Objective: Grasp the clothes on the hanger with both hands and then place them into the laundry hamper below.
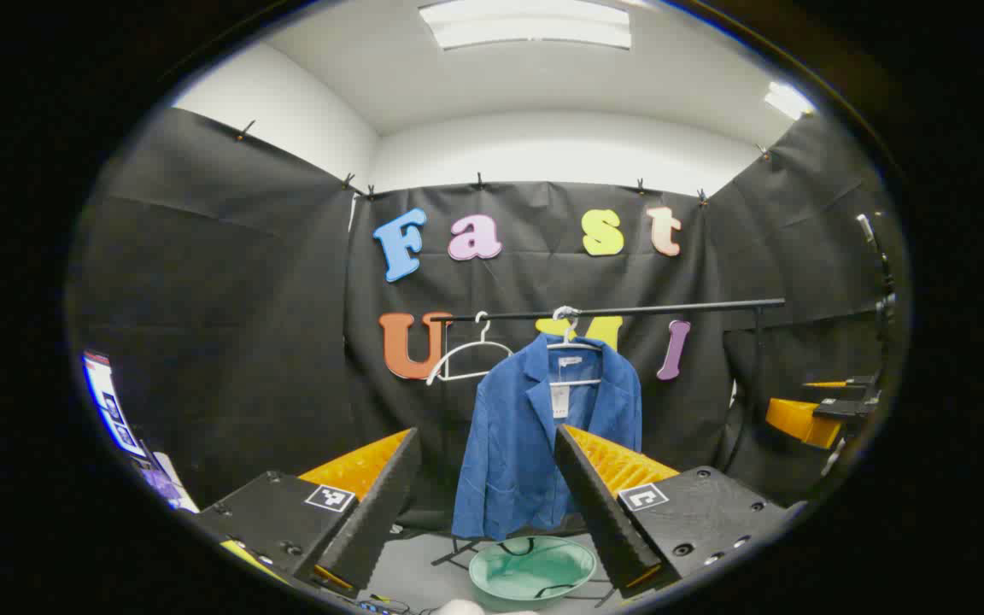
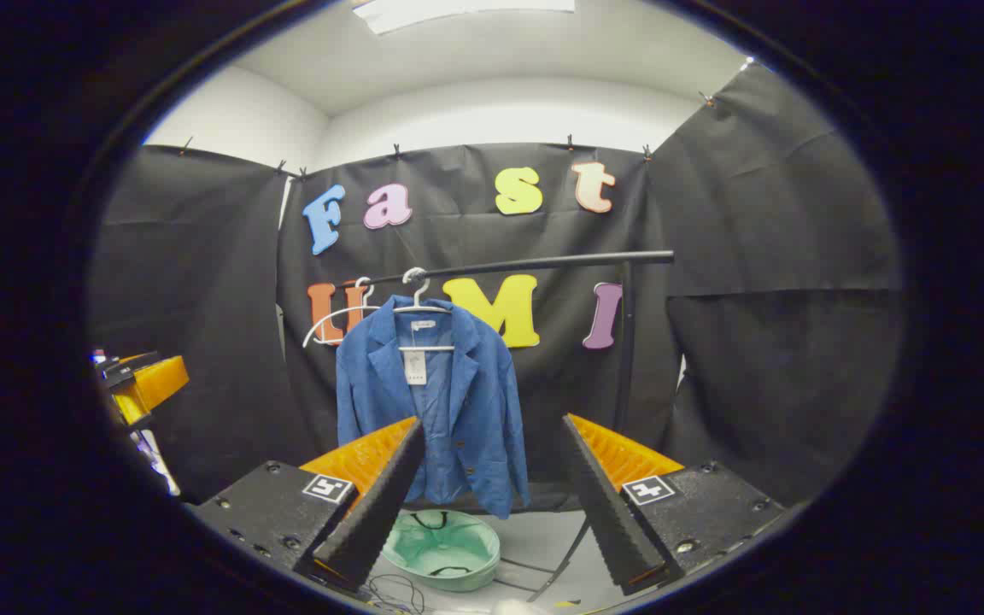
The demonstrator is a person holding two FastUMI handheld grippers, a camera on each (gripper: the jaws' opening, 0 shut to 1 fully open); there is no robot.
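Blue jacket (image 1: 535,436) hangs on a white hanger (image 1: 573,346) from the black rail (image 1: 620,310) in front of the black booth wall, its front open and a paper tag at the collar. Just beside it on the rail hangs a second white hanger (image 1: 468,357), bare. Below the jacket's hem, on the grey floor, sits the pale green laundry hamper (image 1: 532,571), round, with dark handles; the part of its inside that shows holds nothing.

In the left gripper view, the left tool (image 1: 485,504) has its two fingers spread wide with nothing between them, well apart from the jacket, which shows through the gap. The right tool (image 1: 817,414) appears at the right edge of that view, orange and black, too cut off to read its jaws there.

In the right gripper view, the right tool (image 2: 492,504) also stands wide and holds nothing, its fingers framing the jacket (image 2: 436,410) and the hamper (image 2: 442,547). The left tool (image 2: 143,384) shows at the left edge, far from the rail (image 2: 526,263).
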